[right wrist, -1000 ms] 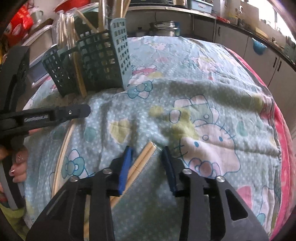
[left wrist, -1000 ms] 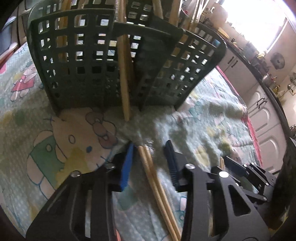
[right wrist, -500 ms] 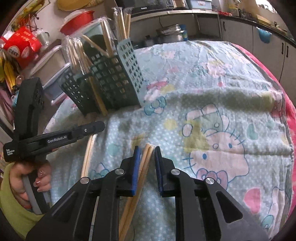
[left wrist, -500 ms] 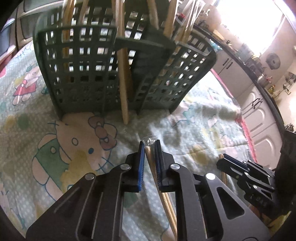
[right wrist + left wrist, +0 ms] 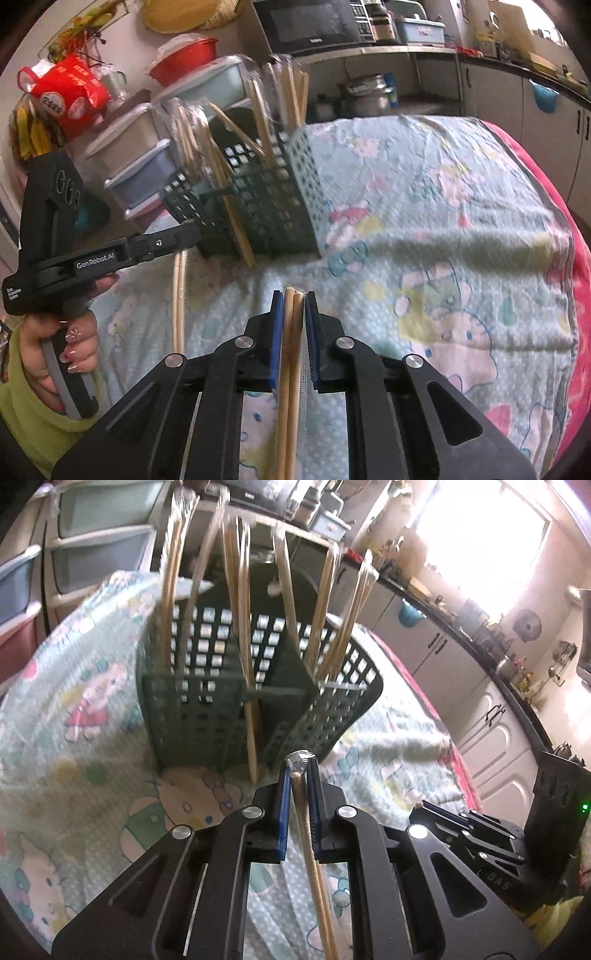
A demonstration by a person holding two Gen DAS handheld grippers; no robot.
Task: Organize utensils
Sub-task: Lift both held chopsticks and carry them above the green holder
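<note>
1. Both grippers have lifted since a moment ago: each closed on its chopsticks half a second back, and the basket now sits lower and farther off in both views, with more of the kitchen showing behind it.
2. The left gripper (image 5: 298, 771) is clamped on a wrapped pair of chopsticks (image 5: 312, 867), blue pads tight against both sides, the tip just poking past the fingertips at centre frame.
3. The right gripper (image 5: 293, 301) is likewise shut on its own pair of chopsticks (image 5: 290, 369), which runs down out of the bottom of the frame.
4. The dark green slotted basket (image 5: 207, 701) stands upright on the cartoon-print cloth (image 5: 74, 738), upper middle of the left view, already holding many chopsticks that lean at various angles.
5. One chopstick (image 5: 253, 734) leans against the outside of the basket's front, its foot on the cloth.
6. At the left of the right view, a hand (image 5: 62, 354) with painted nails grips the other gripper's handle.
</note>
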